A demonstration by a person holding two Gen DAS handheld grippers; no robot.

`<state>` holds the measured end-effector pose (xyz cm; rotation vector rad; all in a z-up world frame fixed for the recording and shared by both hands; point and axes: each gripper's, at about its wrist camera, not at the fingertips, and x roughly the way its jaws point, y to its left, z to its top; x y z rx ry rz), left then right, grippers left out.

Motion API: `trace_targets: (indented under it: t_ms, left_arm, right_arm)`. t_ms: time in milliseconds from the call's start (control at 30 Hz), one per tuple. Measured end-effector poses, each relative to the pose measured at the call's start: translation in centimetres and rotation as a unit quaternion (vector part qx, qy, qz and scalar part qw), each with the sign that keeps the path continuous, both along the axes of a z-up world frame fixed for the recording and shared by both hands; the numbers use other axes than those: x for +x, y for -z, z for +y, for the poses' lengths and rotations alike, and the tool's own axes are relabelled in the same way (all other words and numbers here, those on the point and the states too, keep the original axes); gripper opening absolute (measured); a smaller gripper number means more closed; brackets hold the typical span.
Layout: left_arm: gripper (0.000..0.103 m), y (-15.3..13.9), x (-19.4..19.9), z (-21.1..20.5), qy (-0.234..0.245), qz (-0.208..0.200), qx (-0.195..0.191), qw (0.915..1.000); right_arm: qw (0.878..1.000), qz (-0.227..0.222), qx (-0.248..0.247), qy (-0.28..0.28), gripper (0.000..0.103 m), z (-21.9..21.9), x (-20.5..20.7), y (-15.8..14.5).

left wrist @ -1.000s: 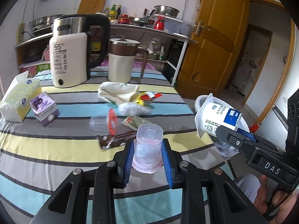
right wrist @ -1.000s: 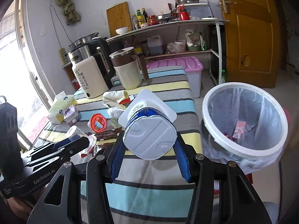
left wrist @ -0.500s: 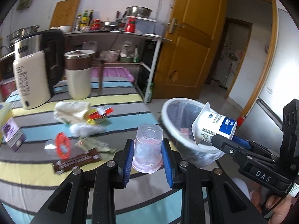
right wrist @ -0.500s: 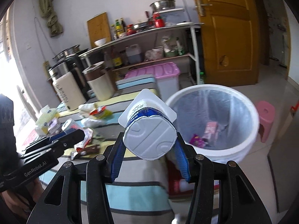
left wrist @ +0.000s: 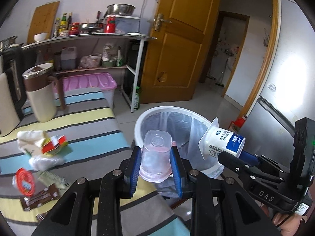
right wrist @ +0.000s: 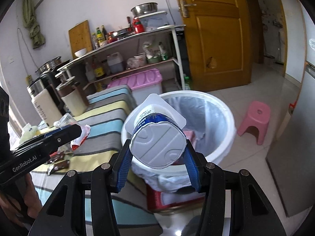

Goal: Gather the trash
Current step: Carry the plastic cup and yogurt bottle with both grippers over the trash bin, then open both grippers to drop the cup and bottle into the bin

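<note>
Both grippers grip cups: my left gripper (left wrist: 155,161) a clear cup (left wrist: 155,157), right gripper (right wrist: 157,163) a yogurt cup (right wrist: 157,135); releasing short of the bin (right wrist: 226,118) risks a floor spill.

Place: home kitchen and eating room.
Evidence at 10 o'clock: shelf rack (left wrist: 94,37) with sauce bottles, steel bowl (left wrist: 121,9), cutting board (left wrist: 42,20).
At 9 o'clock: kettle (right wrist: 46,106) on striped tablecloth (left wrist: 82,118).
At 1 o'clock: wooden door (left wrist: 181,39).

Striped tablecloth (left wrist: 94,122), white bin (left wrist: 143,118), pink stool (right wrist: 256,118), blue fingers (left wrist: 135,169).
</note>
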<state>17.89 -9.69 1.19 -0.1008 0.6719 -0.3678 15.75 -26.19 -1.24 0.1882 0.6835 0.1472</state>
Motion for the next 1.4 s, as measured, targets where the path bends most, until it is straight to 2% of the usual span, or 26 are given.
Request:
trace_targets:
  t_ms: [400,700,1033,1400]
  left_arm:
    - [0.030,2.1,3.8,-3.8,0.032,0.019,0.004,0.9993]
    - [0.030,3.6,5.5,-4.4,0.039,0.038,0.002,0.9985]
    - [0.032,3.9,5.7,-4.3,0.039,0.041,0.001,0.9984]
    - [0.033,3.1,4.5,-2.8,0.027,0.036,-0.014,0.9989]
  right_arm:
    - [0.999,0.024,-0.013,0.024,0.052,-2.5,1.9,2.1]
    - [0.998,0.042,-0.020,0.029,0.052,-2.8,3.0,3.2]
    - [0.998,0.047,-0.025,0.034,0.052,-2.9,3.3,3.6]
    - [0.999,0.037,-0.020,0.030,0.052,-2.7,2.1,2.6]
